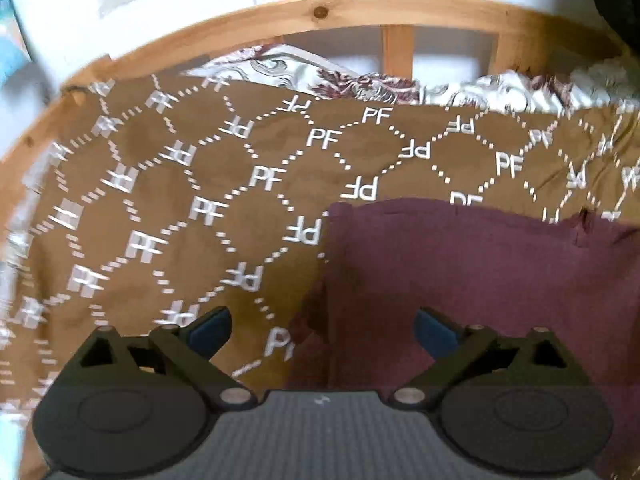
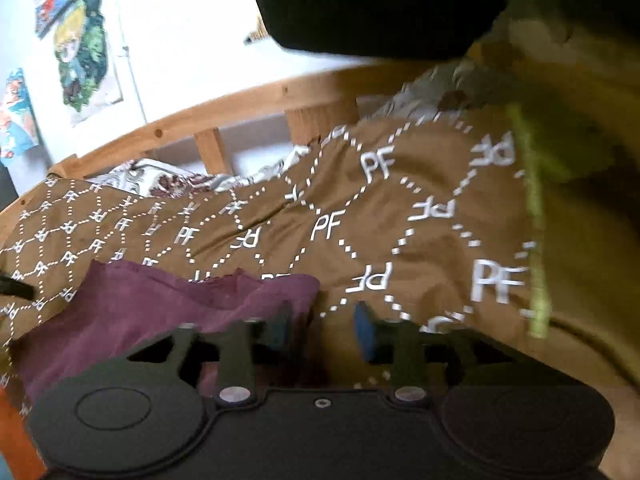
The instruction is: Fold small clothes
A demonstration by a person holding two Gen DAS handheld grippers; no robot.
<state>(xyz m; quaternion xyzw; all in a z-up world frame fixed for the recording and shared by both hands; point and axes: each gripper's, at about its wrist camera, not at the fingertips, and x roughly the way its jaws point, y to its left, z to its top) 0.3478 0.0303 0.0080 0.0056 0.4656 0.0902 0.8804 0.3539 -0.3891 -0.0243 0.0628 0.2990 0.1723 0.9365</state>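
Where jaws gape: soft maroon cloth [image 1: 480,280].

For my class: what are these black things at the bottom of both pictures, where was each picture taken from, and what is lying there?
Each black shape is a hand-held grasping tool with two blue-padded fingers; a person carries one in each hand. A camera on each tool looks forward along its fingers. One picture comes from the left tool, the other from the right tool. Both tools are open and hold nothing. Below them lies a maroon cloth, the small garment to fold, on a brown bedspread printed with "PF". Behind is a wooden bed rail and floral bedding. The pictures are somewhat blurred.
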